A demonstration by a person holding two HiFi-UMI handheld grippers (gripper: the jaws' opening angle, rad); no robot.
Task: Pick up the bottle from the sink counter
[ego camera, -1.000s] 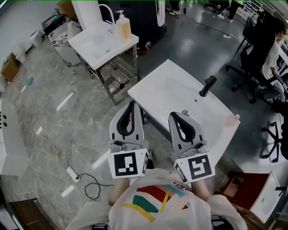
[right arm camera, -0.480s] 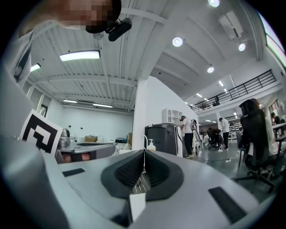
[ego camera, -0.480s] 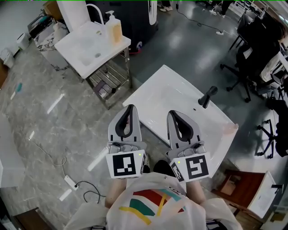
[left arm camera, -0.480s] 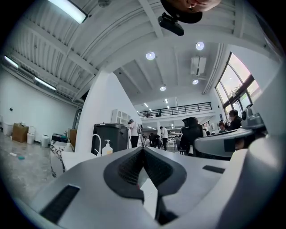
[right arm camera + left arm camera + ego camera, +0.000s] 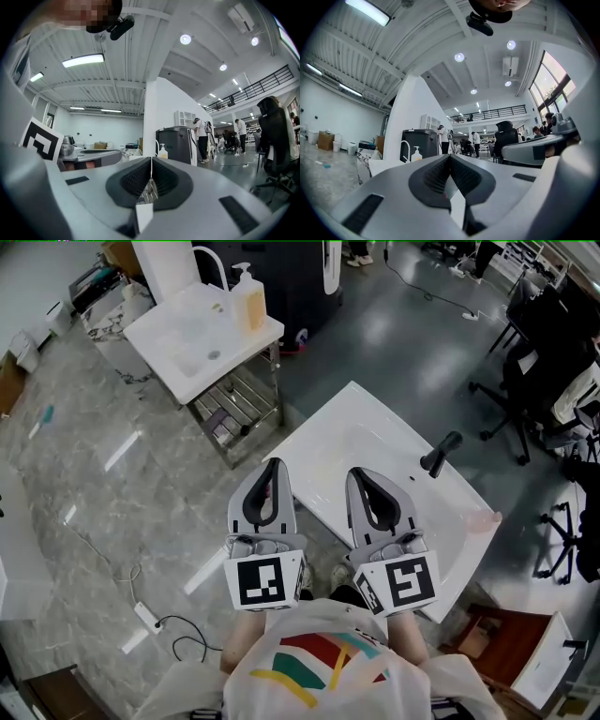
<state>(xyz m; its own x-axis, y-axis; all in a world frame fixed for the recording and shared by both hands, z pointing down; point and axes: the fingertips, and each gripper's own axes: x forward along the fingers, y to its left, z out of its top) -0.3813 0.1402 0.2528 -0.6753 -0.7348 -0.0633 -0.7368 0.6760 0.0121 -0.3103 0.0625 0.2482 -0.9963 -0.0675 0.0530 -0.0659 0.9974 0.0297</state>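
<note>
- Bottle (image 5: pixel 251 304): upright at the far corner of the sink counter (image 5: pixel 155 334); untouched.
- Left gripper (image 5: pixel 273 468): jaws closed together, holding nothing.
- Right gripper (image 5: pixel 360 475): likewise closed and empty.
- Both grippers: well apart from the bottle.
- Progress, as judged: none; approach, grasp and lift all remain.

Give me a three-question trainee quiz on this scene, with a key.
1. True or false: the pump bottle stands on the far sink counter, beside the white faucet.
2. The left hand-held gripper is: A) shut on the bottle; B) shut with nothing in it; C) wide open.
3. Fill in: the near faucet on the near sink is coloured ____.

Key: 1 true; 2 B; 3 black.
</note>
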